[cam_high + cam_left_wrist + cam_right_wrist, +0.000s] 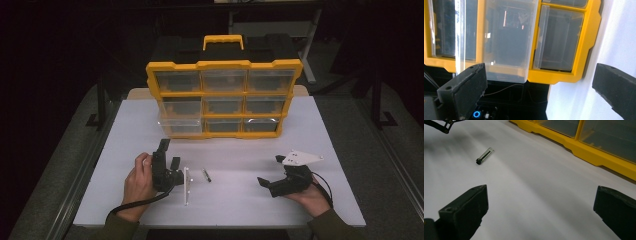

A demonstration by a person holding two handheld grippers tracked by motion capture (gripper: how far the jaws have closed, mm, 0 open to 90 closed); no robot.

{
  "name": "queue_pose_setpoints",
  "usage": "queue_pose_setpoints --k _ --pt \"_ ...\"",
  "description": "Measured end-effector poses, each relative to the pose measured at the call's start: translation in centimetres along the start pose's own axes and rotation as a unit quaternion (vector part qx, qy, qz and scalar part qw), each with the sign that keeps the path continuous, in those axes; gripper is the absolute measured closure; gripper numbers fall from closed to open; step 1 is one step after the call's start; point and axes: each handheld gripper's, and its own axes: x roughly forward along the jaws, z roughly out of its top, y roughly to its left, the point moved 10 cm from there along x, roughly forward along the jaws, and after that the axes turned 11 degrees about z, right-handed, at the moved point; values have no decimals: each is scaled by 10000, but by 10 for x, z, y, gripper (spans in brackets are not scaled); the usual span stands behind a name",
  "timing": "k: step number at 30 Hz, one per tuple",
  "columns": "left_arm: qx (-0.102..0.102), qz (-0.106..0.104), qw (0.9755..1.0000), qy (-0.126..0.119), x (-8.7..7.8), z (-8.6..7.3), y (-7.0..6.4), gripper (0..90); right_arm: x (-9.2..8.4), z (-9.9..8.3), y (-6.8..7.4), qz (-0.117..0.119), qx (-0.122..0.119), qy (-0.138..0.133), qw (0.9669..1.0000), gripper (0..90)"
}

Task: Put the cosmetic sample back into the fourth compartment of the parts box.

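Item: small dark pin-like part (206, 175), slender, black with a lighter, somewhat shiny shank and a darker thickened end, as the right gripper view (484, 156) shows it. Exact kind cannot be told; possibly a bit or a short bolt. Location: lying flat on the white surface (240, 200), between the two grippers, well in front of the organiser and apart from everything else.

Container: yellow-framed parts organiser (224, 97) with a yellow carry handle, standing upright at the far part of the surface, nine clear drawers in three rows. The bottom-left drawer (181, 124) is pulled partly out; the left gripper view looks at it (506, 40) and it appears empty, though its depth is hard to read.

Left gripper (167, 155): jaws wide apart, nothing between them, pointed toward the open drawer.

Right gripper (270, 172): jaws wide apart, empty, held low beside the surface, aimed toward the part.

Step in hand, as judged: the drawer stands open and the part waits to be collected, with neither gripper engaged.

Next move, as judged: one gripper must come down over the part with its jaws square across the thin shank, close gently so it does not roll or skid, then carry it to the open drawer.
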Motion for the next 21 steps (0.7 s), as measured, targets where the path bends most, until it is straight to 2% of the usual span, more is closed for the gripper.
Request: queue_pose_setpoints --k 5,9,10,14,21 --pt "-279 -115 9995 62 1 -1 -2 0 1 0 0 19 5 3 10000 0" --pt "-573 -248 9980 91 3 -3 -5 0 1 0 0 17 -7 8 10000 0" --pt "-585 -287 9978 150 2 -4 -5 0 1 0 0 16 0 4 10000 0" --pt "-903 -394 9949 215 4 -6 -8 0 1 0 0 22 0 8 10000 0" --pt "-1213 -539 9904 395 6 -12 -10 0 1 0 0 17 0 8 10000 0"
